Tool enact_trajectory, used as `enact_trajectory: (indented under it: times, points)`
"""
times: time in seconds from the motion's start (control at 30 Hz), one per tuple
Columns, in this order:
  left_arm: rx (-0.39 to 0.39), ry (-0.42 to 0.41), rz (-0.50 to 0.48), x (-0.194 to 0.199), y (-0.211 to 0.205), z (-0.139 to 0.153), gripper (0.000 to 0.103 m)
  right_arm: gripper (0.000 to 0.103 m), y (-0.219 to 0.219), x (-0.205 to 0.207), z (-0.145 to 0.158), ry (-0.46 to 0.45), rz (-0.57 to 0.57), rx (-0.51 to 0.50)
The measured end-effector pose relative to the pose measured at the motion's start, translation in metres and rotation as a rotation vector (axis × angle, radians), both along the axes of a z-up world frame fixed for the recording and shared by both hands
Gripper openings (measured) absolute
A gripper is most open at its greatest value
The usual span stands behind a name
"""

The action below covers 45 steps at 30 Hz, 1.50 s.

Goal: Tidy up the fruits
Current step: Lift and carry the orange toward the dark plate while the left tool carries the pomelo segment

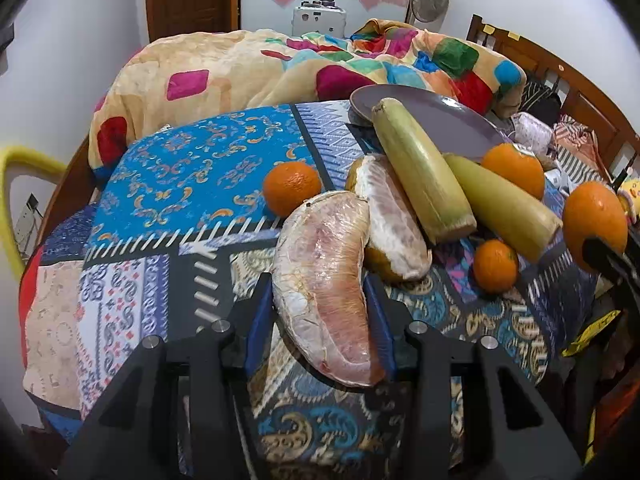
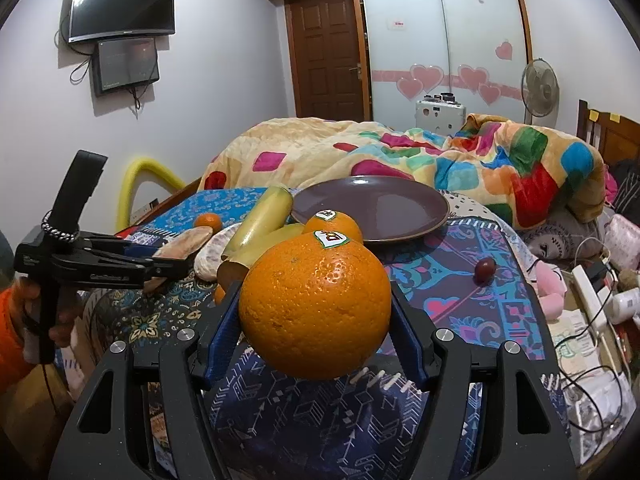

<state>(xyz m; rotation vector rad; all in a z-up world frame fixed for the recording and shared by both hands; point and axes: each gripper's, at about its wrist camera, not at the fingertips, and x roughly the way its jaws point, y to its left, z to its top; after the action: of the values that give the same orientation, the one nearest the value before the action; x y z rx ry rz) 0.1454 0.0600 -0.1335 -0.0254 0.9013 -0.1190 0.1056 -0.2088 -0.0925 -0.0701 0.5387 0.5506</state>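
Observation:
My left gripper (image 1: 320, 304) is shut on a plastic-wrapped pomelo wedge (image 1: 324, 284) and holds it over the patterned cloth. A second pomelo piece (image 1: 392, 220), two pale green sugarcane pieces (image 1: 420, 168) (image 1: 504, 204) and small oranges (image 1: 292, 186) (image 1: 495, 266) lie behind it. My right gripper (image 2: 316, 312) is shut on a large stickered orange (image 2: 316, 308), raised above the cloth. That orange also shows in the left wrist view (image 1: 594, 224). Another stickered orange (image 2: 334, 222) sits by the empty purple plate (image 2: 400, 204). The left gripper also shows in the right wrist view (image 2: 176, 268).
A small dark red fruit (image 2: 485, 270) lies on the cloth to the right. A bright patchwork blanket (image 2: 400, 152) is heaped behind the plate. Cables and a power strip (image 2: 592, 292) lie at the far right. A yellow chair back (image 1: 16, 184) stands at the left.

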Motion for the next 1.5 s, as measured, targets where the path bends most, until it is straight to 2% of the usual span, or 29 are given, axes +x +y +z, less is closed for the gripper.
enact_trajectory:
  times: [0.17,0.37,0.6,0.9,1.03,1.5]
  points:
    - [0.069,-0.026,0.028,-0.021,0.003,0.002,0.042,0.064,-0.005,-0.001,0.004,-0.008,-0.012,-0.005]
    - [0.105,-0.076,0.052,-0.039,0.006,0.016,0.042,0.064,-0.01,0.0,0.01,-0.022,-0.033,-0.001]
    - [0.084,-0.149,0.043,-0.044,0.001,0.044,0.042,0.064,-0.016,0.002,0.026,-0.065,-0.065,-0.008]
    - [0.026,-0.24,0.01,-0.025,-0.017,0.08,0.042,0.064,-0.021,0.014,0.051,-0.141,-0.109,-0.021]
    - [0.025,-0.282,-0.009,-0.011,-0.028,0.095,0.042,0.064,-0.02,0.026,0.061,-0.164,-0.12,-0.025]
    - [0.042,-0.33,-0.038,0.051,-0.06,0.113,0.042,0.064,-0.011,0.078,0.075,-0.201,-0.147,-0.047]
